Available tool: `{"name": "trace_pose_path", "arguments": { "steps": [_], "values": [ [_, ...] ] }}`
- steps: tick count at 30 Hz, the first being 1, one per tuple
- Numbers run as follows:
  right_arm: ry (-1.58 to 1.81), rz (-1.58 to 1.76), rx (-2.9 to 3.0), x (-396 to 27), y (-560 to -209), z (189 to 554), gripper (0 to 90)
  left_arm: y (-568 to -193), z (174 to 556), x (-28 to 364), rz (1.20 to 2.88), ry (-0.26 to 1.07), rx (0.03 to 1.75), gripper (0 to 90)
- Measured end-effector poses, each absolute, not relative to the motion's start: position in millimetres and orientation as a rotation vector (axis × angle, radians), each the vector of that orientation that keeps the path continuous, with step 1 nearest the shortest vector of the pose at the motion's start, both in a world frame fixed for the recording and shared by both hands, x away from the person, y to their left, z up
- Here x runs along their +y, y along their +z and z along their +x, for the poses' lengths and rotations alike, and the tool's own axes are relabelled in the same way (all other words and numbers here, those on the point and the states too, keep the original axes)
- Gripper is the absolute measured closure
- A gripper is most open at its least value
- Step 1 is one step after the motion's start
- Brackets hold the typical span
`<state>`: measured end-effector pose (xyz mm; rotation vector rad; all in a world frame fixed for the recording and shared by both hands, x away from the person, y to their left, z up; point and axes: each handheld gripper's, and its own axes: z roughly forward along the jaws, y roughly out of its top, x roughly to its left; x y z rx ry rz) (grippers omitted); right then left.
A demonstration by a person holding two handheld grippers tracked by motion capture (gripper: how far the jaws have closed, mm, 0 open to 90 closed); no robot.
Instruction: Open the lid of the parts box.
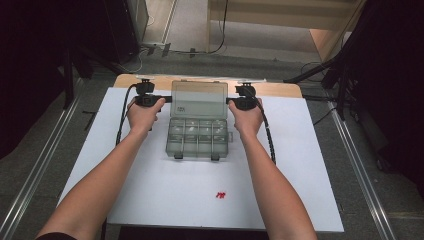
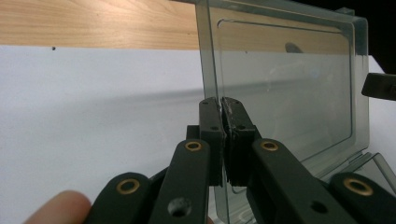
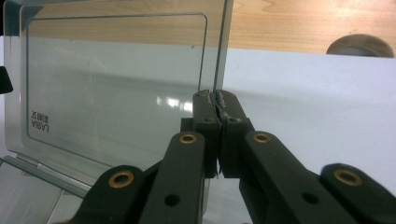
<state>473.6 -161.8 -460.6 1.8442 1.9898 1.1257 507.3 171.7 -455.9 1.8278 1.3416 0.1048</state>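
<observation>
Up close, both grippers' jaws clamped on lid (image 2: 285,88) edges; red bits (image 1: 220,194) in high view.

Lab: floor rails (image 1: 30,185), trailing cables (image 1: 220,47)

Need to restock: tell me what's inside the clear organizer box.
The organizer box lies open, its lid held up by both claws. Its divided compartments look empty, though tint and glare could hide small parts. A small red piece lies outside.

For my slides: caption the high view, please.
Left gripper and right gripper pinch the clear grey plastic organiser box's raised lid by its side edges.
</observation>
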Motion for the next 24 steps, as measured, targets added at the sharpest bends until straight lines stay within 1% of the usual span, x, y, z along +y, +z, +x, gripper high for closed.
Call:
{"name": "trace_pose_path", "arguments": {
  "steps": [8,24],
  "values": [
    [1.116,1.882,2.002,-163.9,-471.8,480.9,89.5,-465.8,516.0,171.6,1.830,0.055,1.376,87.8],
    [1.110,1.906,2.008,-164.5,-486.0,486.6,89.7,-477.1,521.0,169.3,1.842,0.049,1.408,87.8]
  ]
}}
